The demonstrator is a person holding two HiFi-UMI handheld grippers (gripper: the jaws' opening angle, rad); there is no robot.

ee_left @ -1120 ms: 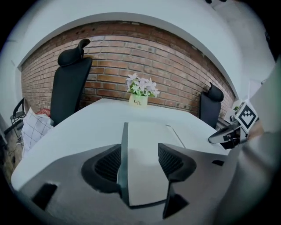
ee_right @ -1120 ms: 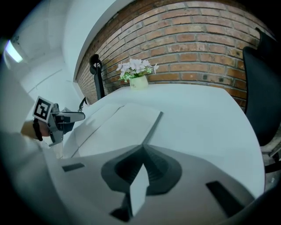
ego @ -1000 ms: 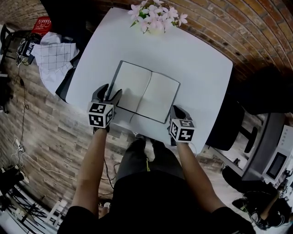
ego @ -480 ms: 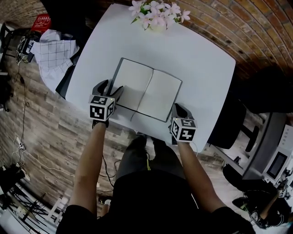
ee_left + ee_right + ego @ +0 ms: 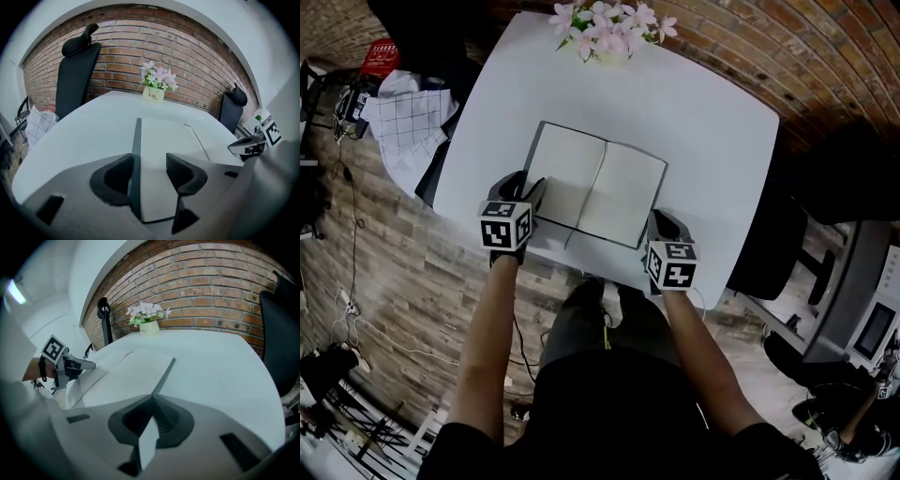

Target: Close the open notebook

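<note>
Far left in the head view, a checked cloth [image 5: 408, 117] lies on a dark seat beside the white table [image 5: 703, 122]; next comes the left gripper [image 5: 523, 187], at the near left corner of the notebook [image 5: 595, 186]; in the left gripper view its jaws [image 5: 150, 164] stand apart w/ the notebook's [image 5: 164, 140] dark left cover edge btwn them, the edge lying right against the left pad, the right pad clear of it & over the blank page; they have just been closing in a bit; the notebook lies open & flat approx. mid-table, both blank pages up, spine running away from the person; behind it, at the table's far edge, pink-white flowers [image 5: 605, 23] stand in a small pale pot [image 5: 153, 95], w/ a brick wall [image 5: 187, 51] & a black chair [image 5: 77, 70] beyond; to the right, the right gripper [image 5: 661, 223] sits at the notebook's near right corner; in the right gripper view its jaws [image 5: 152, 401] are together, pinched on that corner of the notebook [image 5: 126, 376], a pale sliver of page showing btwn the pads.
</note>
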